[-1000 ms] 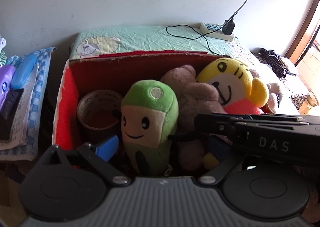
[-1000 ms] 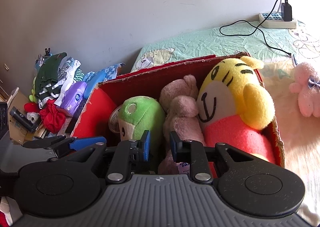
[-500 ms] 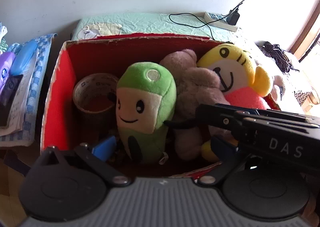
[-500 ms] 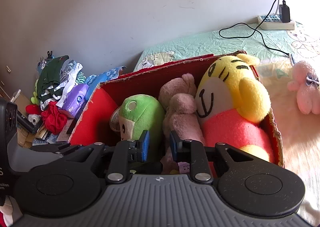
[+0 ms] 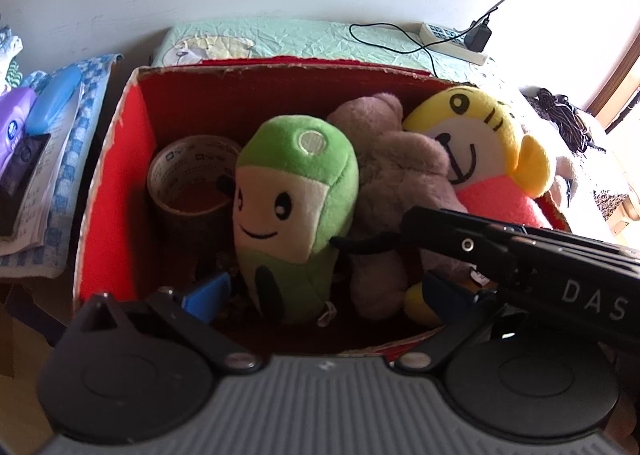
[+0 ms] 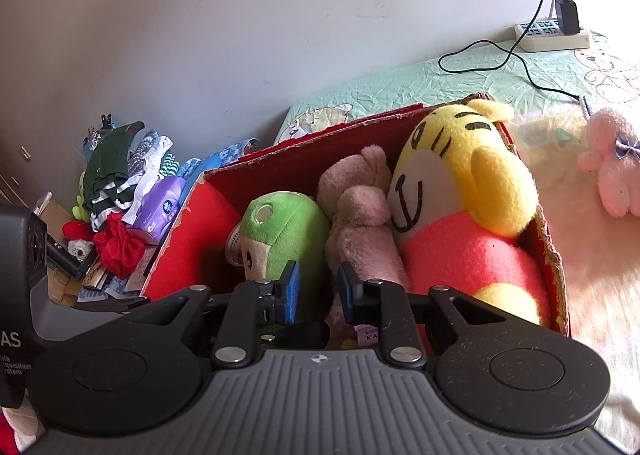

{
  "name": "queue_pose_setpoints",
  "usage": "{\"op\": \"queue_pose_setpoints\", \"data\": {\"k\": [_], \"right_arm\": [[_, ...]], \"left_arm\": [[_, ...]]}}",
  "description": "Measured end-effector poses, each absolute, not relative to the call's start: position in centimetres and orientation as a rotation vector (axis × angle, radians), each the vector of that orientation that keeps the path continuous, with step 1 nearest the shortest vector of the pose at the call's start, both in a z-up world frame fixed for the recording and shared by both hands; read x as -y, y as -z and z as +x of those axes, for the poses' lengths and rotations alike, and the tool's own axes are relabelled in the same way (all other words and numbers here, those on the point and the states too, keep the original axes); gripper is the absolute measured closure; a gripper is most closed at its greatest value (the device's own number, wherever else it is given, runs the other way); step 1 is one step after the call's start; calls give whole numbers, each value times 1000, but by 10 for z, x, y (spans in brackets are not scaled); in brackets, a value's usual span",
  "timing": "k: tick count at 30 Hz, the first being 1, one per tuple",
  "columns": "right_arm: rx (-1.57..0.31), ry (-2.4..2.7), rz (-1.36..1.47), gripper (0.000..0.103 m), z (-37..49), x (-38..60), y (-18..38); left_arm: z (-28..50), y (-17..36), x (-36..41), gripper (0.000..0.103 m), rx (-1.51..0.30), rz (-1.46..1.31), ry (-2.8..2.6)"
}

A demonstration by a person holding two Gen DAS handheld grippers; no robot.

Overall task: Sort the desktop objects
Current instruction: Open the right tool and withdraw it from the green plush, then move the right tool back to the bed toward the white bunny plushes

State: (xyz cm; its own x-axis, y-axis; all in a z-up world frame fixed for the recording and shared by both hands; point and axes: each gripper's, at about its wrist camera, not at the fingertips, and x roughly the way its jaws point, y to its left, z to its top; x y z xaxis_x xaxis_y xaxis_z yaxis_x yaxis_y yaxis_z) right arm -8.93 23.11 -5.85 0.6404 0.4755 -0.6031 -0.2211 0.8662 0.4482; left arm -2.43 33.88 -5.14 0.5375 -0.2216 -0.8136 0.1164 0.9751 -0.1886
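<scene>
Box [image 5: 116, 183] of red-lined cardboard is filling the centre of both views, holding a tape roll [image 5: 192, 183] at left, then a green plush [image 5: 296, 207], a brown plush [image 5: 400, 191] and a yellow plush [image 5: 488, 159] at right. The left gripper [image 5: 324, 295] is hovering over the near rim, spread wide and empty, its blue pads flanking the green plush's base. The right gripper [image 6: 318, 291] is sitting nearly closed with a narrow gap, gripping nothing, its body crossing the lower right of the left view. A likely risk: the two tools are crowding each other, so closing on the green plush could snag the brown one.
</scene>
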Motion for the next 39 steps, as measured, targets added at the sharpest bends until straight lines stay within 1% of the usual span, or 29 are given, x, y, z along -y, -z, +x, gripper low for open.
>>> {"op": "queue_pose_setpoints", "data": {"k": [7,17,23,29,39], "right_arm": [[-794,-433,372,81,-86,-227,60],[-794,-551,349,80,-82,-222,55],[-773,-647,353,75,-87,-211,44],[-733,-725,364,75,-91,-192,30],[-683,-729,469,75,-86,-123,16]], "left_arm": [[-18,57,-340,1,-1027,-161,179],[-26,48,-331,1,-995,-109,78],[-40,28,-324,1,-938,-69,15],[-52,5,-306,2,-887,-11,-15],[-53,-33,-241,2,-787,45,51]]}}
